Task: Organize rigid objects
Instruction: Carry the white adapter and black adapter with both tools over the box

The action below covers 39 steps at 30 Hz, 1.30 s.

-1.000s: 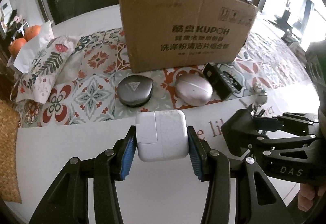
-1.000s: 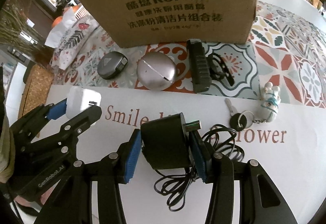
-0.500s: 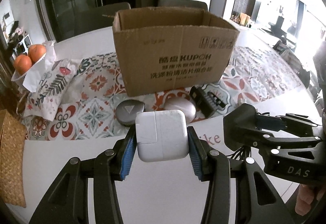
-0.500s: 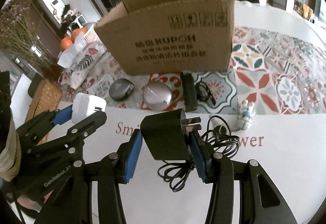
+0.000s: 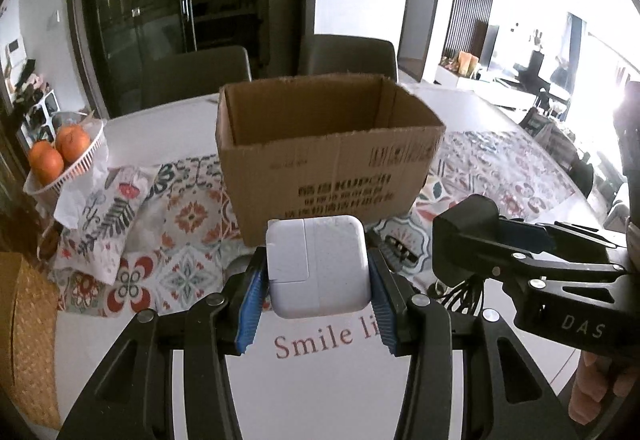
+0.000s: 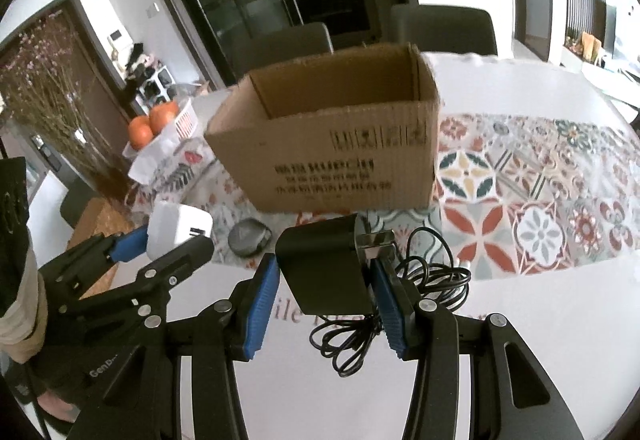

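Observation:
My left gripper (image 5: 316,282) is shut on a white square charger (image 5: 318,266) and holds it up in front of an open cardboard box (image 5: 328,156). My right gripper (image 6: 326,284) is shut on a black power adapter (image 6: 326,266) whose black cable (image 6: 400,304) hangs below it. Both are lifted above the table, near the box's front wall (image 6: 340,168). The right gripper and the adapter (image 5: 466,240) show at the right of the left wrist view. The left gripper with the white charger (image 6: 176,230) shows at the left of the right wrist view. The box's bottom is hidden.
A patterned runner (image 6: 540,200) lies under the box. A dark grey round case (image 6: 248,242) lies on it in front of the box. A basket of oranges (image 5: 60,156) stands at the far left beside a floral pouch (image 5: 104,220). Chairs stand behind the table.
Both grippers have risen with their chargers, so the box's open top now shows. The small items in front of the box have dropped behind the held chargers.

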Available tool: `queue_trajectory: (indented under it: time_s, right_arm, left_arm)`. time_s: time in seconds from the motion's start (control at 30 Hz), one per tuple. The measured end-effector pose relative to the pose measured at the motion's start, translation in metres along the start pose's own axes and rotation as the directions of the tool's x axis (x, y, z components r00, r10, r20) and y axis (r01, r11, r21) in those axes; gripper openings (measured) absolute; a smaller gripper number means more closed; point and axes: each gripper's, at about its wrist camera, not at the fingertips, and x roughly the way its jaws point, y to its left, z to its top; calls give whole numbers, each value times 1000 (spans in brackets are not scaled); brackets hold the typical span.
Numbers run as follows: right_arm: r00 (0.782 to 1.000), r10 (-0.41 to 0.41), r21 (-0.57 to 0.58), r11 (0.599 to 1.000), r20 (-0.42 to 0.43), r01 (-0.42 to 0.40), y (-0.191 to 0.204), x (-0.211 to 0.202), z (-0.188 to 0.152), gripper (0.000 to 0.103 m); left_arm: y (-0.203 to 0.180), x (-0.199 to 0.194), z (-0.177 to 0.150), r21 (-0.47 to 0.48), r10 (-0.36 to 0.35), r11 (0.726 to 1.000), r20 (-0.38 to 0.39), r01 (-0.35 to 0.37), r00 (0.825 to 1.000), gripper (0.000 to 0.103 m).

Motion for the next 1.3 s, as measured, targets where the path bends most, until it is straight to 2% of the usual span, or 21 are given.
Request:
queue_trajectory:
  time_s: [0.63, 1.3]
  right_arm:
    - [989, 18, -20, 1000, 150, -15, 8, -29, 54, 48]
    - [980, 3, -36, 999, 200, 4, 5, -20, 110, 48]
  left_arm:
    - [4, -13, 55, 14, -4, 1000, 79, 3, 997, 47]
    - [13, 0, 110, 30, 6, 1000, 99, -9, 995, 47]
